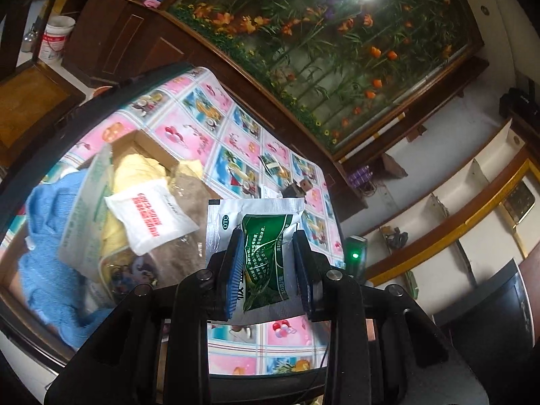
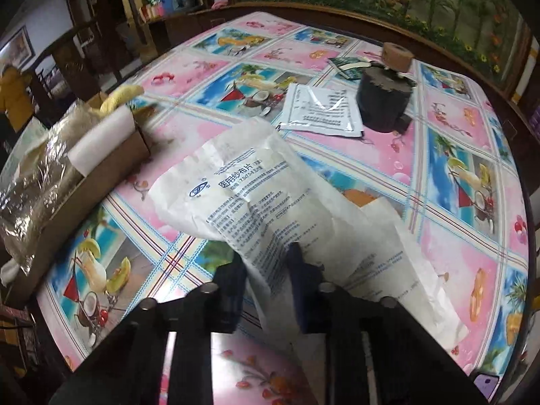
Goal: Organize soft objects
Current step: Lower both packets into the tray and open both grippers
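My left gripper is shut on a green and silver sachet, held just right of a cardboard box. The box holds a blue towel, a white packet with red print, yellow cloth and a brown bag. In the right wrist view my right gripper is shut on a white paper gauze packet, lifted slantwise off the table. The same box sits to its left, with a clear plastic bag sticking out.
A patterned pink and blue tablecloth covers the table. At the far right lie a silver sachet, a dark green packet and a black cylinder with a tan tape roll on top. A phone lies at the near right edge.
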Available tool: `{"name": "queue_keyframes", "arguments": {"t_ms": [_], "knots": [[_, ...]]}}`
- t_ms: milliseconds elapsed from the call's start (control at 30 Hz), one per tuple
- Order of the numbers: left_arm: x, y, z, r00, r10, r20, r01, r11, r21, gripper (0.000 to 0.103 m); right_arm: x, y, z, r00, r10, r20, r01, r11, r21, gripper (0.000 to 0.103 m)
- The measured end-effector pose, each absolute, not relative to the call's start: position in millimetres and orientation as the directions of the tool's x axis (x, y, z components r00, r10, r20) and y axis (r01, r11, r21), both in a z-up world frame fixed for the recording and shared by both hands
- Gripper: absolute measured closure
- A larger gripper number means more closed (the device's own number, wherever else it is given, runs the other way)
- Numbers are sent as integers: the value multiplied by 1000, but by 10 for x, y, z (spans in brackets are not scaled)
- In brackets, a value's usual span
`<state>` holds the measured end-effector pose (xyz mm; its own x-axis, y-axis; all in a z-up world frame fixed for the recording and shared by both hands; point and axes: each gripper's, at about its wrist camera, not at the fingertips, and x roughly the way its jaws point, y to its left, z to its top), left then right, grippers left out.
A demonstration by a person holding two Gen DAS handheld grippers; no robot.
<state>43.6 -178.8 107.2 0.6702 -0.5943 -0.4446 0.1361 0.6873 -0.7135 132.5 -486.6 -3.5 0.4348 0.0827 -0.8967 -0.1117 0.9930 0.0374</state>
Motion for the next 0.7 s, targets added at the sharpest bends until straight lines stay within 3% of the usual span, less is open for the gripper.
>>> {"name": "queue_keyframes", "arguments": {"t_ms": [333, 500, 700], "knots": [[331, -1474, 1125, 724, -491, -485, 72, 752, -655, 75, 1003, -4639, 686, 608, 74, -791, -72, 997, 38, 95], [358, -1493, 1048, 710, -409, -573, 49, 841, -539, 75, 943, -4085, 1096, 674, 184, -716, -198, 978, 65, 95], [332, -1695, 723, 666, -312, -678, 59, 927, -369, 75, 1248, -3369, 1096, 627, 275, -728, -361, 932, 41, 95]]}}
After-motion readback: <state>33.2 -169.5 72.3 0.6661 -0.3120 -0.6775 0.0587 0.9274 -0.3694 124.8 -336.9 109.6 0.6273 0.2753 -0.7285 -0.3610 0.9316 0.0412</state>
